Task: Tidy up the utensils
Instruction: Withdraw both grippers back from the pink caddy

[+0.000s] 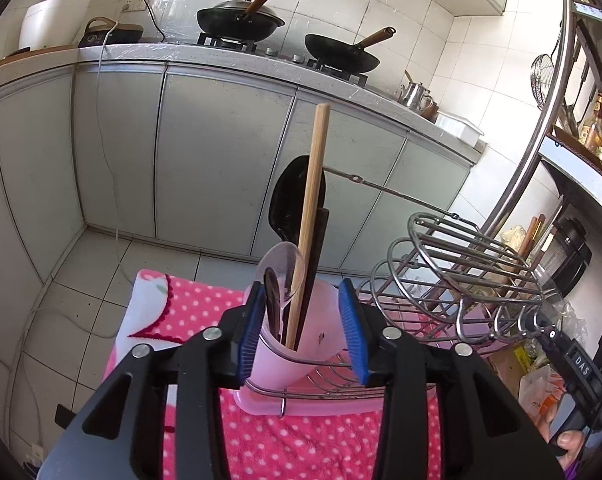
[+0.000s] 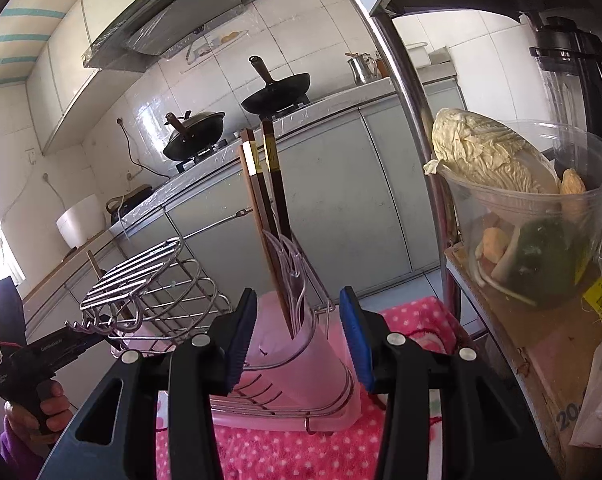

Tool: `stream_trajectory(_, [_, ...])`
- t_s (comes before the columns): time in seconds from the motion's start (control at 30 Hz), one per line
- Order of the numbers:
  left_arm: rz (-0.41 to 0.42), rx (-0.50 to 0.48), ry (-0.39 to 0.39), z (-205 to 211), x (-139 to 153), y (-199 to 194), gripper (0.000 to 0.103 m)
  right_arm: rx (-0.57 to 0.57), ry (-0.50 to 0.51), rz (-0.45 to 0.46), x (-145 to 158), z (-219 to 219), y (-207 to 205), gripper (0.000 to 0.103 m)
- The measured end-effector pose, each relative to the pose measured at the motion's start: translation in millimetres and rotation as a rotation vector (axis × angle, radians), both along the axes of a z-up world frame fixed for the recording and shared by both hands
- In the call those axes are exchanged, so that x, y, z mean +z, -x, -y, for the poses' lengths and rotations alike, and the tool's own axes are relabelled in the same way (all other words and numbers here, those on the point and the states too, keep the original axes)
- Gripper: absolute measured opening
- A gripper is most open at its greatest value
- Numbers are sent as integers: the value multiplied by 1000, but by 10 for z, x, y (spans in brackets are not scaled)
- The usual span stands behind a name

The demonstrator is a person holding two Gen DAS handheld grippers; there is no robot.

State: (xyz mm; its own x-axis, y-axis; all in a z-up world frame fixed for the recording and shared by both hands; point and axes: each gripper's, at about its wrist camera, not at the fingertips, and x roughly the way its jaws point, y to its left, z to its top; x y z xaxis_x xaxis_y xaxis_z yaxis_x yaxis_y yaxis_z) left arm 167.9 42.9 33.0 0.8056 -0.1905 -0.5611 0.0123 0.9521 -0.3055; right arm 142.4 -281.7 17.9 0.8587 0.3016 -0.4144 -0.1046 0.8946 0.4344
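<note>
Left claw (image 1: pixel 303 330): we see its blue pads (image 1: pixel 248 334) apart, one on each side of the pink cup (image 1: pixel 301 344), with a gap showing on the right; we read no clamp on the cup.
Right claw (image 2: pixel 297 338): we see its pads (image 2: pixel 357 340) apart as well, flanking the same kind of pink holder (image 2: pixel 297 356) without pressing it.
Cup, left view: we note a bamboo stick (image 1: pixel 311 216), a black spatula (image 1: pixel 297 196), a clear spoon (image 1: pixel 285 268) and a dark spoon (image 1: pixel 271 296) standing in it, handles or heads up.
Holder, right view: we note dark chopsticks (image 2: pixel 267 204) with gold bands and clear plastic cutlery (image 2: pixel 289 276) standing upright in it.
Rack: we find the cup seated in a corner of a wire rack (image 1: pixel 453 276) on a pink tray (image 1: pixel 301 404); a round wire trivet (image 2: pixel 137 276) rests across the rack's loops.
Surface: we see the tray on a pink dotted towel (image 1: pixel 293 444).
Hands: we see fingers of the right hand (image 1: pixel 573 440) on the other tool's grip at the left view's right edge; the left hand (image 2: pixel 49 404) shows likewise at the right view's left edge.
Background: we log two woks (image 1: pixel 341 54) on a stove along grey cabinets (image 1: pixel 205 152), and a steel kettle (image 1: pixel 415 94).
Shelf, right view: we log a clear tub (image 2: pixel 541 216) with cabbage and other vegetables.
</note>
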Motion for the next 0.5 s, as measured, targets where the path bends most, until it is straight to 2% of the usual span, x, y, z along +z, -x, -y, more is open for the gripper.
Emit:
stream_trajectory(0.03, [-2, -4, 0, -1, 9, 14, 44, 2, -2, -5, -8, -7, 28, 43])
stream_trajectory(0.27, [36, 44, 6, -73, 125, 145, 45, 7, -14, -29, -32, -72, 223, 43])
stream_trajectory(0.5, [34, 30, -3, -4, 128, 384, 45, 19, 22, -30, 10, -227, 442, 44])
